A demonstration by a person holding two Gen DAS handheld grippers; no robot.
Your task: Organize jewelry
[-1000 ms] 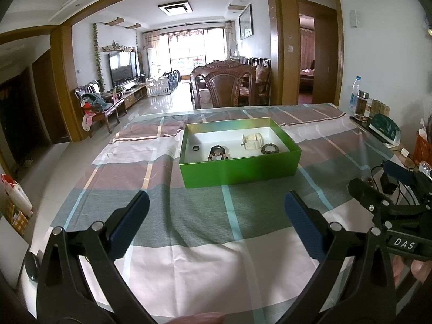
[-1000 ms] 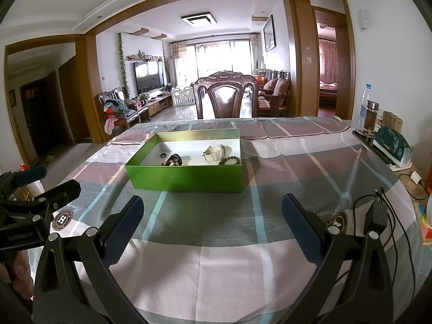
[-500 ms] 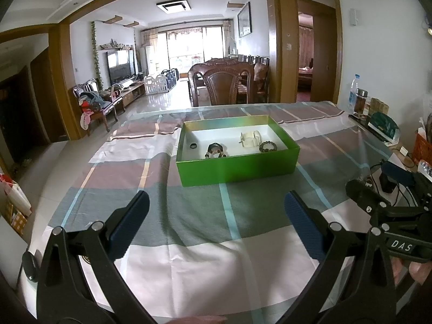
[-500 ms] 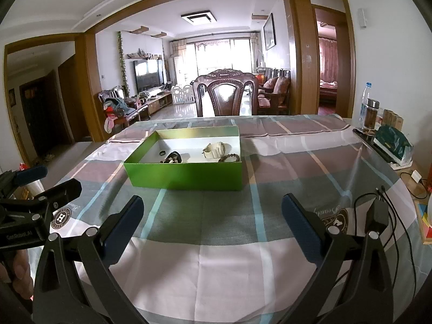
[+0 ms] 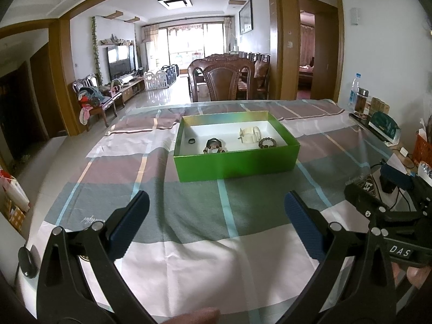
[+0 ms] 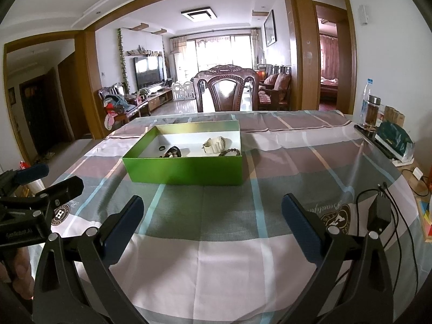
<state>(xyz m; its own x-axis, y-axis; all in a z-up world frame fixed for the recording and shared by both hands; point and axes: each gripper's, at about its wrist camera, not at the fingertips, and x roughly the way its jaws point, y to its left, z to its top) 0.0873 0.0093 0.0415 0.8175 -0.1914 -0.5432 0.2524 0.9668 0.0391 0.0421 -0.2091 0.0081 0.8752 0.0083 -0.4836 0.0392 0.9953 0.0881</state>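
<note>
Here both my left gripper (image 5: 216,216) and right gripper (image 6: 213,216) hang spread wide and empty over the checked cotton tablecloth (image 5: 189,243). Inside the open green cardboard box (image 5: 237,163), toward its near wall, lie a small black ring (image 5: 191,141), two brown bead bracelets (image 5: 266,143) and a cream bangle (image 5: 249,134). I judge them light and slippery; I would pinch across each band.

A plaid cloth (image 5: 189,243) covers the table. A wooden chair (image 6: 225,91) stands at its far side. A bottle (image 6: 366,100) and jar (image 6: 372,110) stand at the right edge.
</note>
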